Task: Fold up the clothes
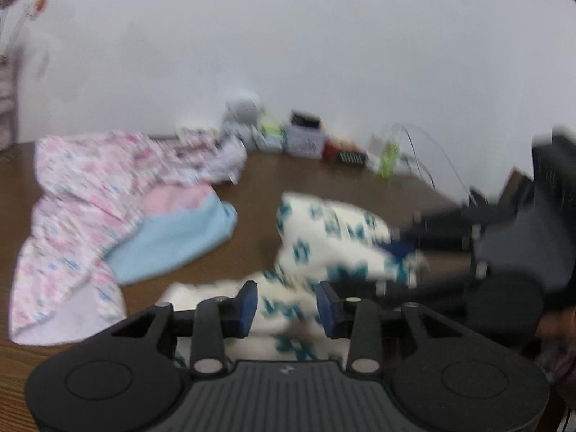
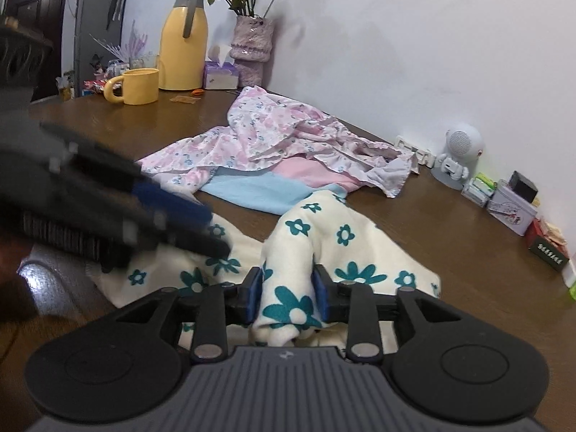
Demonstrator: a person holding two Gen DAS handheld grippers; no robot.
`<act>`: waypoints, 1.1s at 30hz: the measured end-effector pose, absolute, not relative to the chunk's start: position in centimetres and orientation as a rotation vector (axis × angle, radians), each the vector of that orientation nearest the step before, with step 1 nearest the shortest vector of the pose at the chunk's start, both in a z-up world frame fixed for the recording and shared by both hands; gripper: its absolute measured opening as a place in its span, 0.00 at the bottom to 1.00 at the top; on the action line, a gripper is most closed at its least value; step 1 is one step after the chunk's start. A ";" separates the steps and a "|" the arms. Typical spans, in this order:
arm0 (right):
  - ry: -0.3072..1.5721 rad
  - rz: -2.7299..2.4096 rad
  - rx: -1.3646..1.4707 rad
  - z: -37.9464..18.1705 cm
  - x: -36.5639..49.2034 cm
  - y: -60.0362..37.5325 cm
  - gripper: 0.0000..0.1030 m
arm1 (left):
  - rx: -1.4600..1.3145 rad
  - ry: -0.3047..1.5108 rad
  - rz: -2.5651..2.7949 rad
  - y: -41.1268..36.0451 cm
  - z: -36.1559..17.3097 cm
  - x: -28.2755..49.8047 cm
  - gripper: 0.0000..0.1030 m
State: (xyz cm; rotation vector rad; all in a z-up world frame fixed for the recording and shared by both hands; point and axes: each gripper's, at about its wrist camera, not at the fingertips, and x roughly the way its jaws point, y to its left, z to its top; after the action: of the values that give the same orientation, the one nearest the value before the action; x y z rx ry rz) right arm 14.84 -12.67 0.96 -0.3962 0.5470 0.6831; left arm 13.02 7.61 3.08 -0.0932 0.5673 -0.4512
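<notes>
**Cream floral garment: grip state and lie**

Left wrist view, read left to right:
- Left of frame: pink floral garment (image 1: pixel 82 212) crumpled on the brown table (image 1: pixel 259 183), with a pink-and-blue cloth (image 1: pixel 172 241) just beside it.
- Centre and lower centre: cream cloth with teal flowers (image 1: pixel 324 237), bunched, not flat.
- Bottom centre: left gripper (image 1: pixel 287 306), jaws parted, blue pads clear of each other, cream cloth below and ahead; contact not determinable (heavy blur).
- Right of frame: right gripper (image 1: pixel 406 248), entering from the right edge, tips at the cloth.

Right wrist view, read left to right:
- Left of frame: left gripper (image 2: pixel 180 216), blurred, over the near-left part of the cream cloth.
- Bottom centre: right gripper (image 2: pixel 288 295), jaws closed onto a raised fold of the cream cloth (image 2: pixel 324 237).

Governing relation: gripped ridge running straight away from the right jaws toward upper centre of frame, remaining cloth spreading to both sides. Free near-left portion closest to the left gripper. Fold stage not determinable from this lie.
</notes>
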 end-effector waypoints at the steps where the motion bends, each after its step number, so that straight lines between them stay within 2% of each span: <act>1: 0.542 0.696 -0.383 0.9 14.7 -12.9 0.43 | -0.110 0.548 -0.444 7.8 3.6 12.9 0.33; 3: 0.525 0.725 -0.332 1.3 14.4 -13.6 0.46 | -0.137 0.517 -0.448 8.0 4.6 13.0 0.32; 8: 0.500 0.793 -0.135 2.9 13.5 -17.3 0.46 | -0.142 0.456 -0.542 5.7 6.3 14.4 0.18; 13: 0.479 0.754 -0.077 3.6 12.3 -21.0 0.46 | -0.012 0.494 -0.546 2.1 5.4 15.5 0.15; 23: 0.536 0.742 -0.032 2.1 18.0 -22.3 0.44 | 0.026 0.552 -0.514 2.3 2.3 14.8 0.15; 33: 0.590 0.743 -0.133 -1.6 17.8 -20.0 0.45 | 0.047 0.551 -0.506 3.0 0.5 13.4 0.15</act>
State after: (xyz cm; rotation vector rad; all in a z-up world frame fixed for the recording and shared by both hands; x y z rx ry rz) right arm 17.83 -19.99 -1.57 -0.1334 0.5904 0.7429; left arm 13.40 3.04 0.45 0.0471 0.5506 -0.5064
